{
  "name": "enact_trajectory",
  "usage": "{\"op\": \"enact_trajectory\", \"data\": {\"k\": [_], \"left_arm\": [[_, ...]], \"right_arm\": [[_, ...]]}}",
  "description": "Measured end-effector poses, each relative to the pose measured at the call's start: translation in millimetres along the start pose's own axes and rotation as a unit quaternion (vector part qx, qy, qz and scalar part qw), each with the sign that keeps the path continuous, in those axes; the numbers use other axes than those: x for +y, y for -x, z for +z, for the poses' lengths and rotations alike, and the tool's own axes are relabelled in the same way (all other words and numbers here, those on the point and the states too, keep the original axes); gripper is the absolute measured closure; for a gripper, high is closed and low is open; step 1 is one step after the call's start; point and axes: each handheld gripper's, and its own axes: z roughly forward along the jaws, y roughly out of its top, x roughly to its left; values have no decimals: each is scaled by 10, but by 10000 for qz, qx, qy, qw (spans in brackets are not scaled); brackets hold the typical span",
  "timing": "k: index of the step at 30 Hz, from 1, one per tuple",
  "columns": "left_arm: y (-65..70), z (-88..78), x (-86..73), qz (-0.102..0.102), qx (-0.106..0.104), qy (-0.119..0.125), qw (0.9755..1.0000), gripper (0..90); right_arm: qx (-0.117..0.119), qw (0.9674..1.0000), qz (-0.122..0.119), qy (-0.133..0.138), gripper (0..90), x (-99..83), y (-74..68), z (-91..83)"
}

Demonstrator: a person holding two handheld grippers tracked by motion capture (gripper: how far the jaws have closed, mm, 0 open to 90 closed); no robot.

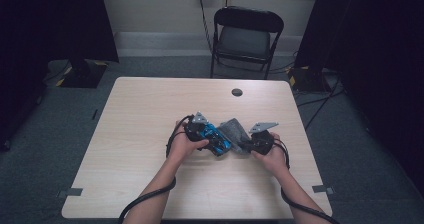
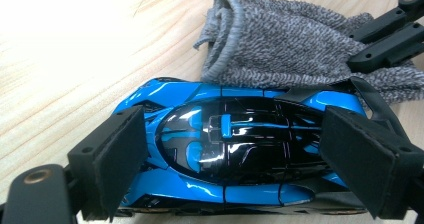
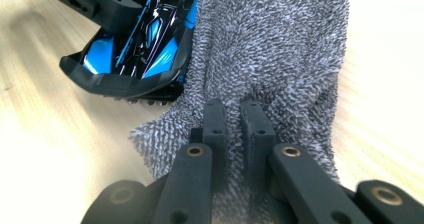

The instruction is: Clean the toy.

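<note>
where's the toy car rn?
High view: the toy car sits near the table's middle, between the hands, held in the left claw. The grey cloth lies right against it, pinched by the right claw.

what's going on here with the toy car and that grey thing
A person at a wooden table works with a hand-held gripper in each hand. The left gripper has its fingers closed on the front and back ends of a blue and black toy car. The right gripper is pinched shut on the edge of a grey knitted cloth pouch lying right beside the car. The car is outside the pouch, touching its side.
</note>
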Motion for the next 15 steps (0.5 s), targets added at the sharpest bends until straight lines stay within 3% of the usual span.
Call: {"op": "enact_trajectory", "data": {"k": [15], "left_arm": [[-1, 0, 8, 12, -2, -35, 10000, 120]], "right_arm": [[92, 9999, 1, 40, 831, -149, -34, -149]]}}
